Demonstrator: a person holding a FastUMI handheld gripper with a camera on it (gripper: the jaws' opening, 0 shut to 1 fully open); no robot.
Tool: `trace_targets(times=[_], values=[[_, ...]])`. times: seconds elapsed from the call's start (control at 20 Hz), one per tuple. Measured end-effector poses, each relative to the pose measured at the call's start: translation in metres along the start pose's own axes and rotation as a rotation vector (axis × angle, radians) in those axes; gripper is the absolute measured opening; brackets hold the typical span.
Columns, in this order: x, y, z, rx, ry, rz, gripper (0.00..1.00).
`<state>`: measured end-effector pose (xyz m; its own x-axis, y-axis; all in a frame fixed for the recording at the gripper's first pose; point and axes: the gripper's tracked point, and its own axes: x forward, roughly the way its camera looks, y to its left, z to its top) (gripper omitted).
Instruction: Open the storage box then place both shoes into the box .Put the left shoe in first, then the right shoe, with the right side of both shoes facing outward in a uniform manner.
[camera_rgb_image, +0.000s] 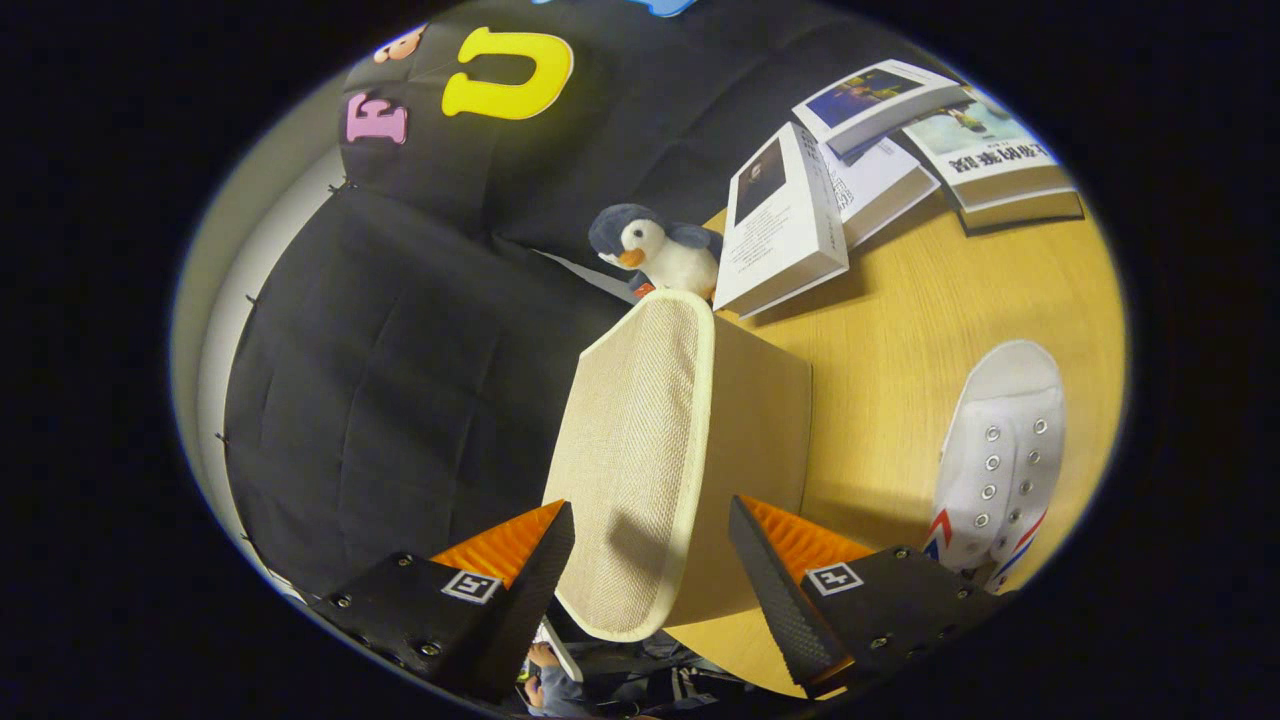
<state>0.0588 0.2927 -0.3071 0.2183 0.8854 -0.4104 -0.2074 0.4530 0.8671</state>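
A beige fabric storage box (755, 420) stands on the wooden table (900, 310). Its woven lid (630, 450) faces me and reaches down between my fingers. My gripper (650, 545) is open, one finger on each side of the lid's near end. The left fingertip (550, 560) is close to the lid's edge, and the right fingertip (755, 560) stands a little off the box's side wall. A white canvas shoe (1000, 450) with metal eyelets and red and blue stripes lies on the table beyond the right finger, apart from the box.
A plush penguin (655, 250) sits just behind the box. Several books lie past it on the table, a white one (785, 225) nearest the box and others (1000, 160) farther back. The booth's black cloth hangs on the lid's side.
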Motion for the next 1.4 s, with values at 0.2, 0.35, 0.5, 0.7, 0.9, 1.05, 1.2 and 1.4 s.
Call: trace_targets(times=[0.2,0.35,0.5,0.7,0.9,1.05,1.2,1.4], values=[[0.007,0.006,-0.003,0.061,0.028,0.021,0.87],[0.005,0.014,-0.001,0.051,0.033,0.037,0.60],[-0.004,0.022,0.005,0.067,0.025,0.062,0.25],[-0.010,0.043,0.005,0.046,0.040,0.085,0.16],[-0.011,0.082,0.012,-0.013,0.031,0.122,0.16],[-0.004,0.115,0.017,-0.062,0.033,0.148,0.16],[0.011,0.150,0.025,-0.105,0.045,0.186,0.16],[0.042,0.200,0.025,-0.150,0.084,0.230,0.16]])
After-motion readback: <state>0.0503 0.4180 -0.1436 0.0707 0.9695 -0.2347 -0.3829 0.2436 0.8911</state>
